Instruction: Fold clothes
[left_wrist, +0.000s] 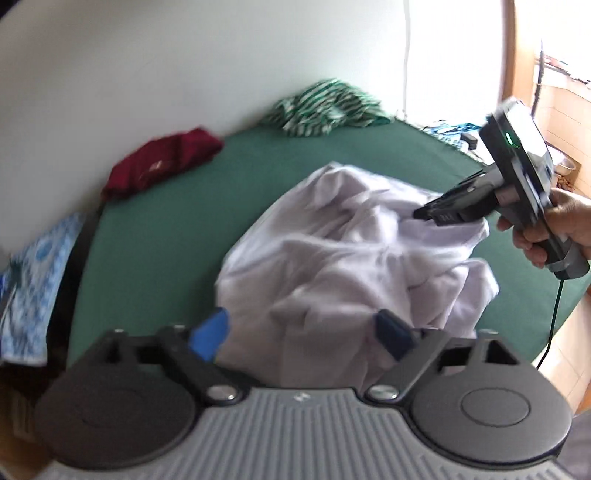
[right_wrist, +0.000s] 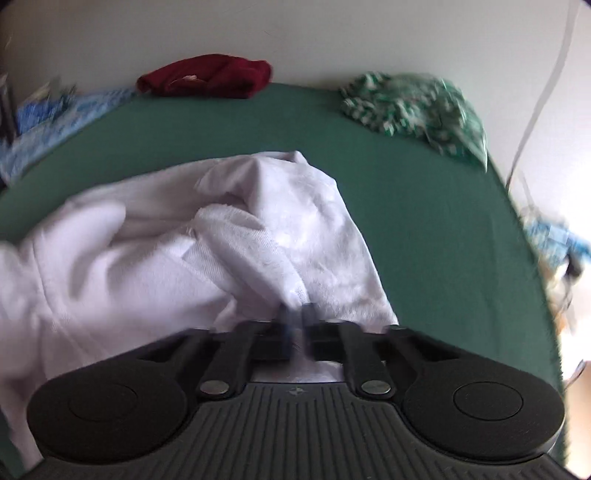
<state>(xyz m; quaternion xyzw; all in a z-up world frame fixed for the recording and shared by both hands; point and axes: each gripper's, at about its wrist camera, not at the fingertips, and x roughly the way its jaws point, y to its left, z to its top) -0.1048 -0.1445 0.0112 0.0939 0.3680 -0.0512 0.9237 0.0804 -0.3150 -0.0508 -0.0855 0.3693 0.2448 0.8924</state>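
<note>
Lying crumpled in the middle of the green tabletop, the white garment is the piece being worked, and both tools are on it to pull it out of its heap. The right tool is clenched on a bunched ridge of the white cloth at its right-hand side, likely a hem or sleeve edge taken as a handle for spreading. The left tool stands released, blue fingers wide apart over the near edge with no cloth pinched, probably seeking a second corner. A maroon garment and a green striped garment wait at the far edge, well apart.
</note>
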